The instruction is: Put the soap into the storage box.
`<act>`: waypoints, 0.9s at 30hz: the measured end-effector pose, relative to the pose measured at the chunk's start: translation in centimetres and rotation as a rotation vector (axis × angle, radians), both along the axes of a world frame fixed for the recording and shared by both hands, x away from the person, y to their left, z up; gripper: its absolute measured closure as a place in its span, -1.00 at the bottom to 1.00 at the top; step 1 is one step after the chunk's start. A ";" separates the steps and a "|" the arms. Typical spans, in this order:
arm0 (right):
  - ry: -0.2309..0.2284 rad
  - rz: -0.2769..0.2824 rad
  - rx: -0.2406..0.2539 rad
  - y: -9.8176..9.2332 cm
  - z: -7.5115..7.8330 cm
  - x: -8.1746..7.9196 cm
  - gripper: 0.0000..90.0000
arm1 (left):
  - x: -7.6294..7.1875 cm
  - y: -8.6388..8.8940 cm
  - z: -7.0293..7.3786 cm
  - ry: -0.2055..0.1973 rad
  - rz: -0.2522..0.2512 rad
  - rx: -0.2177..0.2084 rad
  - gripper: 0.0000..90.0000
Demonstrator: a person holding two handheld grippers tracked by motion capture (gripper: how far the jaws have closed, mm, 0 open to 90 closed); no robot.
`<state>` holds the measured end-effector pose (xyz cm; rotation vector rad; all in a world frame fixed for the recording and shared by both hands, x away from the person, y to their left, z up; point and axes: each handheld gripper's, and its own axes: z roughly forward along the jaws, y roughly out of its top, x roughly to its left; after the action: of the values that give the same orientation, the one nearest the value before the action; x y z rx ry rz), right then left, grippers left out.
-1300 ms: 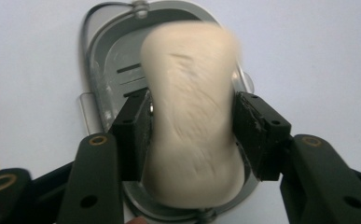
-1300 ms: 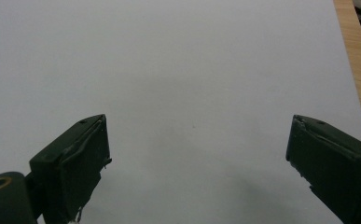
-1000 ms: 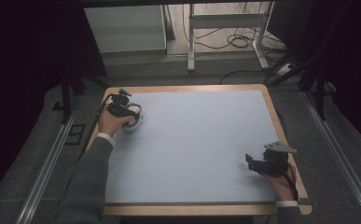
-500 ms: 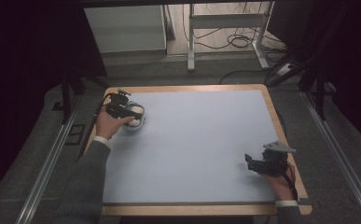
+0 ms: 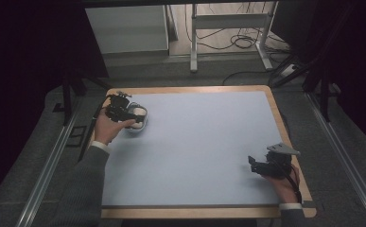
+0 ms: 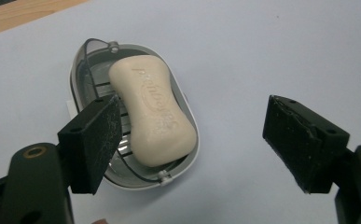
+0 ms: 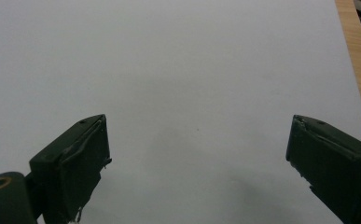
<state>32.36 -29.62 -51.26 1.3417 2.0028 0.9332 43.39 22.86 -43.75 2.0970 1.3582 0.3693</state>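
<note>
At the far left of the pale blue table mat [image 5: 199, 151], close to the wooden edge, sits a white oval plastic soap dish [image 6: 180, 95] with a grey slotted insert, and in it lies a cream, waisted bar of soap [image 6: 152, 112] with raised lettering, lengthwise and a little askew. The left gripper [image 6: 194, 140] hangs just above and beside the dish, jaws spread wide and holding nothing; one black padded jaw overlaps the dish's near rim in the left gripper view, while the other stands well out over bare mat. From the high view the same left gripper [image 5: 119, 109] covers part of the dish, so whether a jaw already touches the rim is hard to tell; it looks just clear.

The step in hand seems to be taking up the soap. To do it well, the gripper should shift sideways until the bar's narrow waist lies midway between the pads, turn so the pads face the bar's long sides, then come down inside the dish wall without nudging it. Closing should be slow and square: soap is slick and may squirt out of a skewed pinch, and the light dish may slide or lift with it.

Far to the right, near the mat's front corner, the right gripper [image 5: 258, 166] rests low with jaws also wide apart and empty, over plain mat.
</note>
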 end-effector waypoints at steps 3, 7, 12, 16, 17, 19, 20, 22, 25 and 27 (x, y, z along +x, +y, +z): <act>0.002 0.000 0.001 0.0 0.0 0.0 -0.87 | -0.7 0.0 0.1 -0.006 -0.013 -0.005 -0.55; 0.002 0.002 0.000 0.0 0.0 0.0 -0.87 | -2.3 -0.1 0.0 -0.044 -0.034 -0.021 -0.53; 0.001 -0.002 -0.001 0.0 0.0 0.0 -0.87 | -3.7 -0.4 -0.6 -0.056 -0.065 -0.026 -0.52; 0.002 0.000 -0.002 0.0 0.0 0.0 -0.87 | -5.4 -0.5 -1.2 -0.065 -0.105 -0.039 -0.51; 0.002 0.002 -0.002 0.0 0.0 0.0 -0.87 | -5.9 -0.6 -1.4 -0.069 -0.119 -0.039 -0.51; 0.002 0.003 -0.003 0.0 0.0 0.0 -0.87 | -6.5 -0.8 -1.7 -0.065 -0.141 -0.046 -0.51; 0.003 0.003 -0.002 0.1 0.0 0.0 -0.87 | -6.8 -0.9 -1.8 -0.064 -0.145 -0.047 -0.52; 0.002 0.004 -0.004 0.1 0.0 0.0 -0.87 | -7.5 -1.0 -2.3 -0.063 -0.151 -0.059 -0.52; 0.000 0.001 -0.004 0.1 0.0 -0.1 -0.87 | -8.0 -1.1 -2.7 -0.060 -0.158 -0.070 -0.52; 0.001 0.001 -0.005 0.1 0.0 -0.1 -0.87 | -8.6 -1.2 -3.2 -0.050 -0.162 -0.079 -0.52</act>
<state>32.30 -29.56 -51.27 1.3389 2.0057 0.9272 34.78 21.69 -46.91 2.1007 1.1471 0.2939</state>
